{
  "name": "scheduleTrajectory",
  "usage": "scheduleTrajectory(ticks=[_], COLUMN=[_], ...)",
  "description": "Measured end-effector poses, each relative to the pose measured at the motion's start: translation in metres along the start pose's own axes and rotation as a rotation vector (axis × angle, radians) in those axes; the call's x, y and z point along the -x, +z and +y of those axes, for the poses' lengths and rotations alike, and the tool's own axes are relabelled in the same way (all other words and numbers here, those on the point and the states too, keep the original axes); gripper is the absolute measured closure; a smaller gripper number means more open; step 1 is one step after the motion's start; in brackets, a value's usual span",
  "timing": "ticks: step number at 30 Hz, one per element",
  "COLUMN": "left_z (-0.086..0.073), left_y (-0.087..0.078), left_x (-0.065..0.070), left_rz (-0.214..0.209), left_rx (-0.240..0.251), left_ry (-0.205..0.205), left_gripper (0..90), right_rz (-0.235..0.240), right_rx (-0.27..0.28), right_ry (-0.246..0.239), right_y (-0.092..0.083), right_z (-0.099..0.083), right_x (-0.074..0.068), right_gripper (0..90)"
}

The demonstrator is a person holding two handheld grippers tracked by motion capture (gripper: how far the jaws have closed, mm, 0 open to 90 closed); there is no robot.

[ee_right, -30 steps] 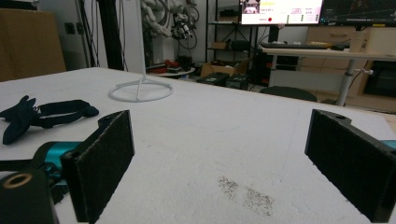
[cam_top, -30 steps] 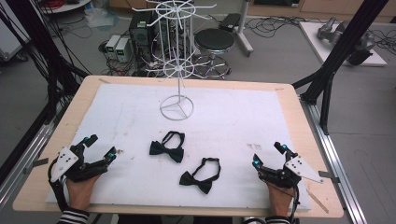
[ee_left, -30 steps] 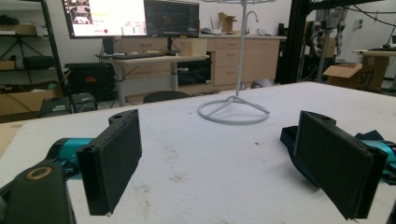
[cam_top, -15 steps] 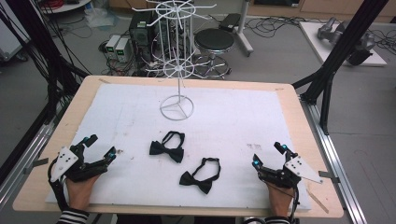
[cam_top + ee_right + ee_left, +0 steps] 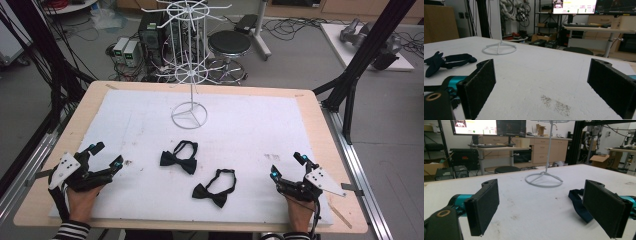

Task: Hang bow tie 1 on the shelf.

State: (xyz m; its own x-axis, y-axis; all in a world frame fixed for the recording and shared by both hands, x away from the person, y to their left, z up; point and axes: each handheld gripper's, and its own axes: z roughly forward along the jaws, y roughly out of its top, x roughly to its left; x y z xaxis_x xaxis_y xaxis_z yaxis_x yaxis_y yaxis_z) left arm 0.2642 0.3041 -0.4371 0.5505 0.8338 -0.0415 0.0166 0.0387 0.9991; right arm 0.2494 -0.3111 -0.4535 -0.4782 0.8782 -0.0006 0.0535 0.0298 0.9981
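Two black bow ties lie on the white mat: one left of centre, the other nearer the front edge. A white wire display rack stands at the back on a ring base. My left gripper rests at the front left, open and holding nothing, a hand's width left of the first bow tie. My right gripper rests open at the front right, apart from the second bow tie. In the left gripper view a bow tie lies partly behind the right jaw. The right gripper view has a bow tie at far left.
The mat covers a wooden table framed by black struts. A stool and computer boxes stand on the floor behind. The rack's ring base sits ahead of the left gripper; a dirt smudge marks the mat.
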Motion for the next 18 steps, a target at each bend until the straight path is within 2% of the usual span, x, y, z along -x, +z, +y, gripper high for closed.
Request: scheduleTrajectory(ticks=[8,13,18], left_z=[0.038,0.059,0.074], left_y=[0.010,0.019,0.030], left_x=[-0.006,-0.006,-0.003], left_rz=[-0.067,-0.100,-0.167], left_rx=[-0.023,-0.058,-0.093], left_ry=[0.012,0.060,0.089], left_gripper=[14.7,14.7,14.7], right_rz=[0.000,-0.001,-0.002], right_rx=[0.002,0.002,0.001], right_ry=[-0.002,-0.001,-0.002], right_y=[0.000,0.000,0.000], right_z=[0.000,0.000,0.000], right_x=[0.000,0.000,0.000], right_gripper=[7.5,7.5,7.5])
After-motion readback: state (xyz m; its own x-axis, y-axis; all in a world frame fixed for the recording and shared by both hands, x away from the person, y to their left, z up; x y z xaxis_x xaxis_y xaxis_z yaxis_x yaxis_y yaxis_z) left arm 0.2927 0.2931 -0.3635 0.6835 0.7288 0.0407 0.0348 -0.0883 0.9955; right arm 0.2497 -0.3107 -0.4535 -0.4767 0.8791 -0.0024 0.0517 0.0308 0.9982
